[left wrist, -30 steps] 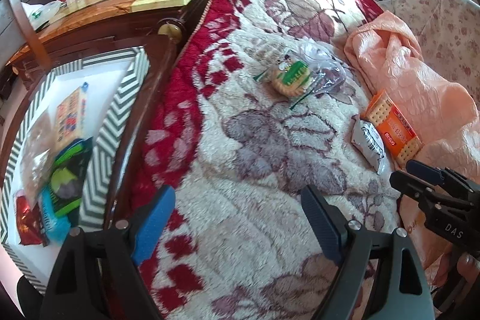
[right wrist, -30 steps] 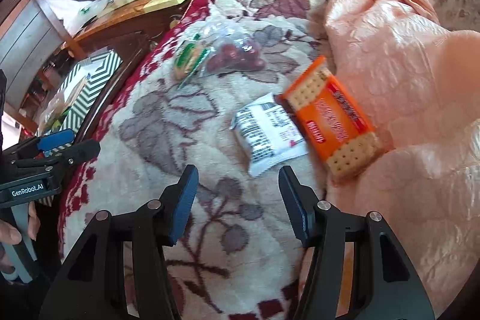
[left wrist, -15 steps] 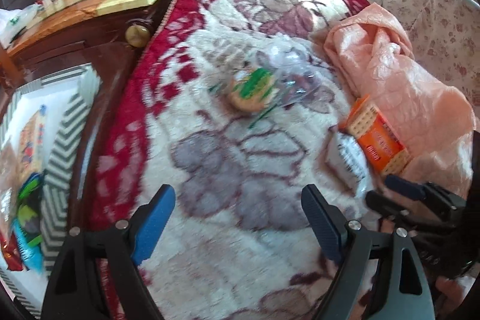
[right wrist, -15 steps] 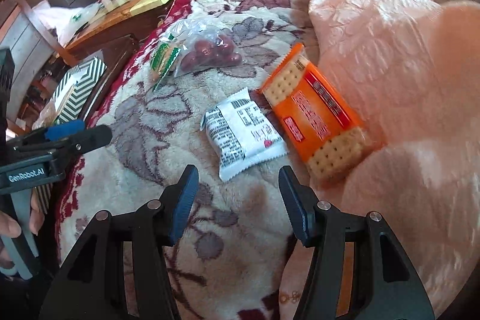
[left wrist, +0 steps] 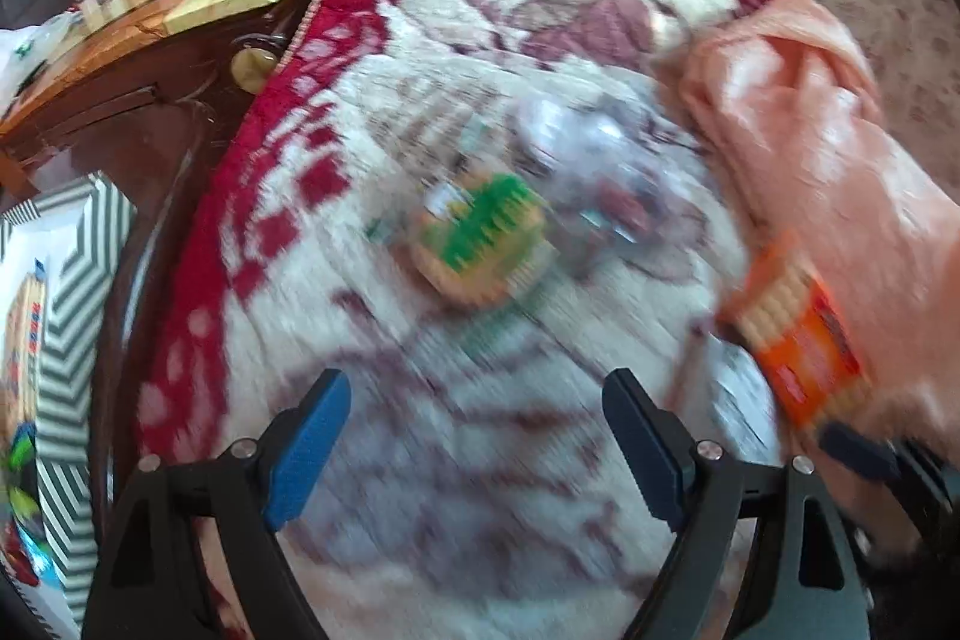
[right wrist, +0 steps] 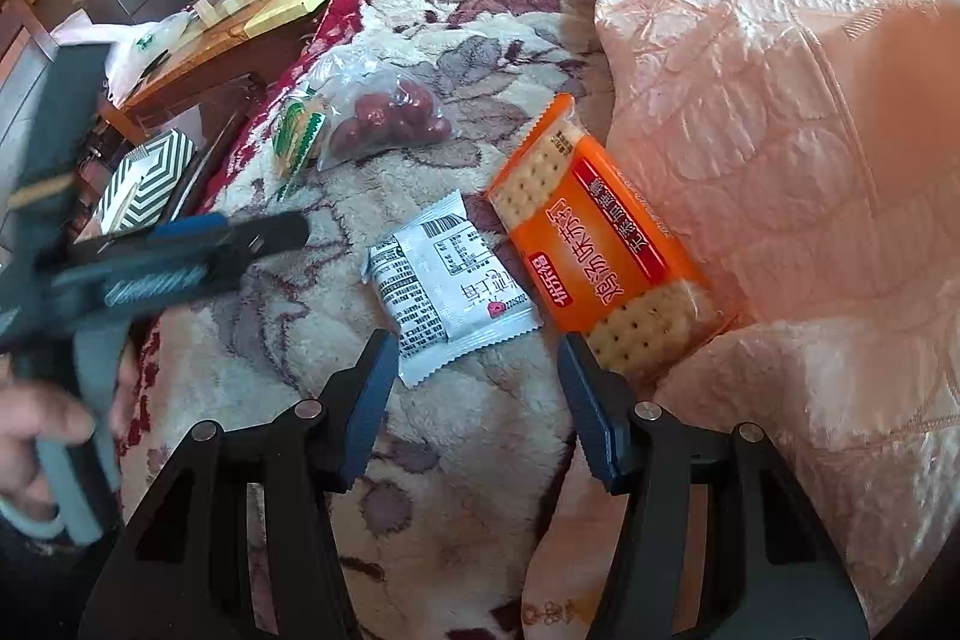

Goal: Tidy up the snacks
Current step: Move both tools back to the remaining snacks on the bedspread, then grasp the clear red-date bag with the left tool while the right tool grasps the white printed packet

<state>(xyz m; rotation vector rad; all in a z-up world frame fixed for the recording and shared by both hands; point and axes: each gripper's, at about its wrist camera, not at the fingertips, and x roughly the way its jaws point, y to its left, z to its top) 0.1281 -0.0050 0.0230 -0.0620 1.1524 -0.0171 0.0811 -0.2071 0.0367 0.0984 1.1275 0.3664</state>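
Snacks lie on a floral blanket. A green-labelled biscuit pack lies beside a clear bag of red dates. A white sachet and an orange cracker pack lie closer. My left gripper is open and empty, a short way before the green pack; it also shows in the right wrist view. My right gripper is open and empty, just short of the white sachet.
A chevron-patterned box holding several snacks stands left of the bed. A peach quilt is bunched on the right. A dark wooden table stands beyond the box.
Both grippers have moved forward. The left one has swung right from the box toward the green pack, its view now blurred. The right one has closed in on the white sachet.
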